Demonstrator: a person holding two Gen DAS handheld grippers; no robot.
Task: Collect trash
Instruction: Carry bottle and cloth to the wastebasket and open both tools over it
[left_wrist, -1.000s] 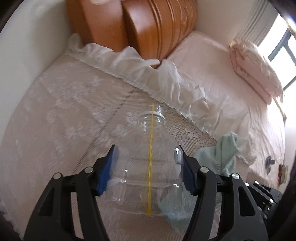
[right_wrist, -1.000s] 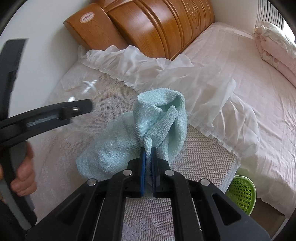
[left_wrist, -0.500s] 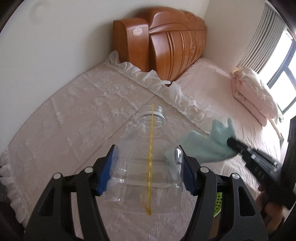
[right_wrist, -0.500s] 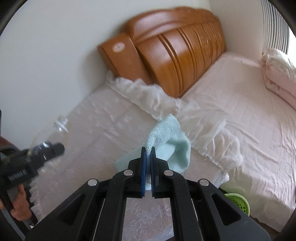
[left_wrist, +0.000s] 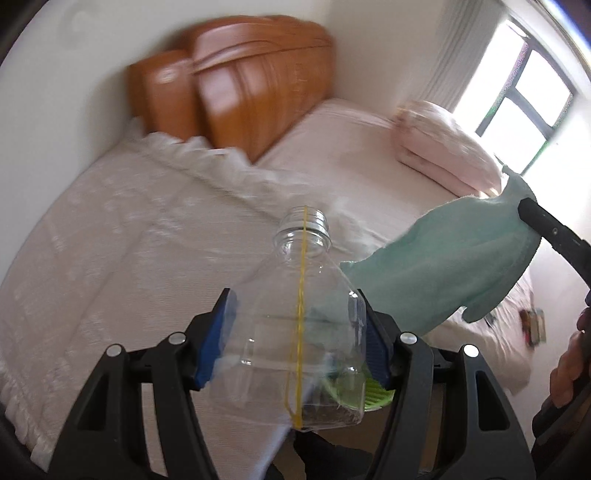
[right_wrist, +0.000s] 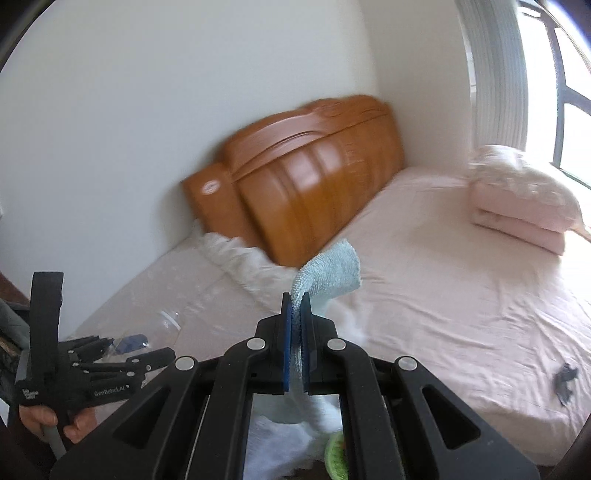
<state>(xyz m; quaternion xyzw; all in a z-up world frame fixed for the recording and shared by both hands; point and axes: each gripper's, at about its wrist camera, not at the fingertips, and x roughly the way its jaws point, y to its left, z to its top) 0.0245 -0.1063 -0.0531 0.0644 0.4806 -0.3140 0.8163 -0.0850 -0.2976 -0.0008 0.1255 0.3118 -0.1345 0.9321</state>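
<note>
A clear plastic bottle (left_wrist: 295, 325) with no cap and a yellow seam line is held in the air by my left gripper (left_wrist: 295, 336), whose blue pads press on both its sides, neck pointing away. My right gripper (right_wrist: 295, 328) is shut on a light green towel (right_wrist: 332, 273), which hangs lifted off the bed. In the left wrist view the towel (left_wrist: 450, 266) dangles to the right of the bottle. The left gripper (right_wrist: 122, 354) with the bottle (right_wrist: 166, 325) shows at the lower left of the right wrist view.
A green basket (left_wrist: 369, 391) sits low beside the bed, also seen as the basket (right_wrist: 334, 456). A lace-covered surface (left_wrist: 110, 258) adjoins the pink bed (right_wrist: 461, 295). Folded pink bedding (right_wrist: 524, 203) and a wooden headboard (right_wrist: 314, 173) lie beyond. A small dark object (right_wrist: 563, 382) rests on the sheet.
Both grippers have risen and pulled back from the lace-covered surface. The towel has been lifted fully off it. The bottle stays gripped, and the green basket has come into sight below.
</note>
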